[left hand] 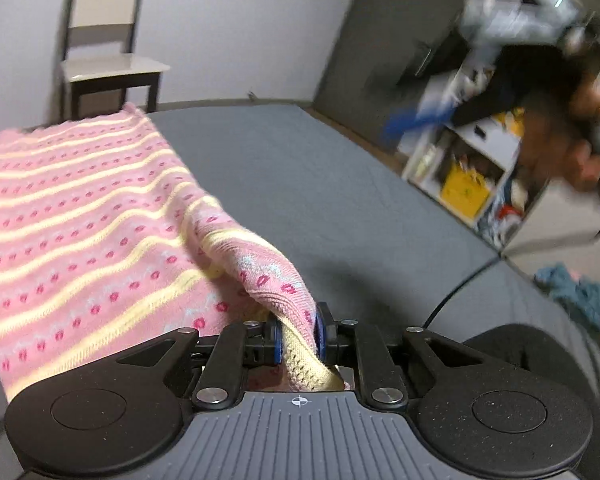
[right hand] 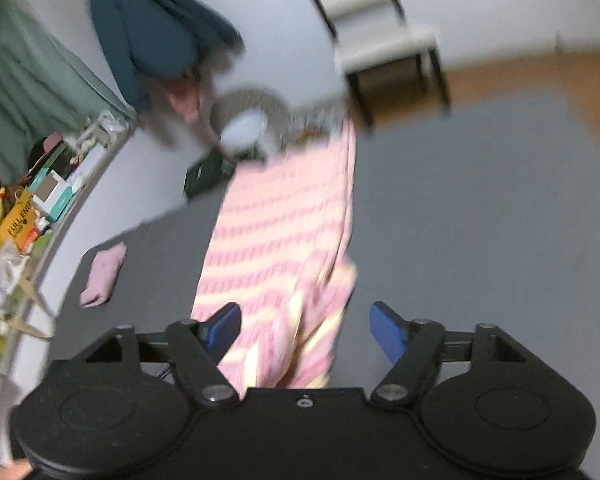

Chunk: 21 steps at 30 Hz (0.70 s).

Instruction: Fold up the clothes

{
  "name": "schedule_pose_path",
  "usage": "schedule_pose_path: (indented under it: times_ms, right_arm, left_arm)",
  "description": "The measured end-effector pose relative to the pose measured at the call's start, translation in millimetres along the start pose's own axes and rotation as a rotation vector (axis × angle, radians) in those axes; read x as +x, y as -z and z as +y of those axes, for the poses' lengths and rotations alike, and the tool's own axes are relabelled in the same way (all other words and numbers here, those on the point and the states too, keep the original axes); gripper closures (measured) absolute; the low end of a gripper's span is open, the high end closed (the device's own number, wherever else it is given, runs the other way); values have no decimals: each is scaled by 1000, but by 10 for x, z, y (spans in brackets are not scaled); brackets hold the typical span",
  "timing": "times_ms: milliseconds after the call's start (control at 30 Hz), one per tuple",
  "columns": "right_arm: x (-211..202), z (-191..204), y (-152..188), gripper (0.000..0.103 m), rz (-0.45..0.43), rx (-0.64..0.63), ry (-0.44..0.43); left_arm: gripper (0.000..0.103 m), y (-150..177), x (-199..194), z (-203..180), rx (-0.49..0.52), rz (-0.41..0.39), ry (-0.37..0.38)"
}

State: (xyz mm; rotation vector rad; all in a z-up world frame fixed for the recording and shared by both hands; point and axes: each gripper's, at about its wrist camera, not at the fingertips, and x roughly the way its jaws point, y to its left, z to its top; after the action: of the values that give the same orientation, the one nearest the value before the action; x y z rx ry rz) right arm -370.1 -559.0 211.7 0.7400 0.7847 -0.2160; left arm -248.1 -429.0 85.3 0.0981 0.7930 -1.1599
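Your left gripper (left hand: 298, 336) has its blue-padded fingers pinched tight on a corner of the pink knit garment (left hand: 84, 220), the one with pale yellow stripes and rows of red dots; the held corner is lifted and curls back over the rest, which lies spread flat on the grey bed surface (left hand: 320, 184). Your right gripper (right hand: 304, 330) has its fingers (right hand: 388, 330) spread wide and grips nothing; seen from its camera, the garment's near end passes between them, though blur hides whether cloth touches either pad. A small folded pink cloth (right hand: 104, 274) lies apart on the grey surface near the left edge; a chair (left hand: 106, 46) stands by the wall beyond the bed; a teal garment (left hand: 580, 294) sits at the right.
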Motion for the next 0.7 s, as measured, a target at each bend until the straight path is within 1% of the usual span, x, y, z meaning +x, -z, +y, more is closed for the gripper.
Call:
schedule_pose_path:
  times_ms: [67,100,167,333,400,467,500,533,567,633,667,700]
  right_arm:
    - [403,-147,33,44,81,136,-68]
    - [598,-218,51,44,121,203,-103]
    - [856,-307,102,44,170,321,-173]
    - [1360,-287,69,44,214,483,-174]
    - [1497,-242,18,44,236,470,-135]
    - [1593,-189,-34,48,256,453,-96]
    - [1624,-155,-69,54,265,433,-68]
    - [1655,-119,-104,69,274,411,-40]
    - [1678,-70,-141,76,278,379,-10]
    - [1652,49,-213,87,264,297,-29]
    - [1634,107,-246,88,254,256,-41]
    - [1549,140,-246,88,219,217,-84]
  left_arm:
    - [88,41,-123,96,-49,-31,5]
    - [88,52,-173,138,-62,-37,1]
    - [88,79,-227,186,-71,-41,-12]
    - [88,102,-259,163,-68,-51,-24]
    - [88,103,-262,136,-60,-55,-25]
    - [88,83,-247,127,-50,-55,-22]
    - [88,60,-234,124,-50,-57,-20]
    - [88,53,-258,121,-54,-62,-12]
    - [88,40,-281,120,-56,-66,-5]
    - [88,-16,-312,112,-38,-81,3]
    - [88,-40,-326,103,-25,-89,6]
    - [88,-58,-333,91,-8,-94,13]
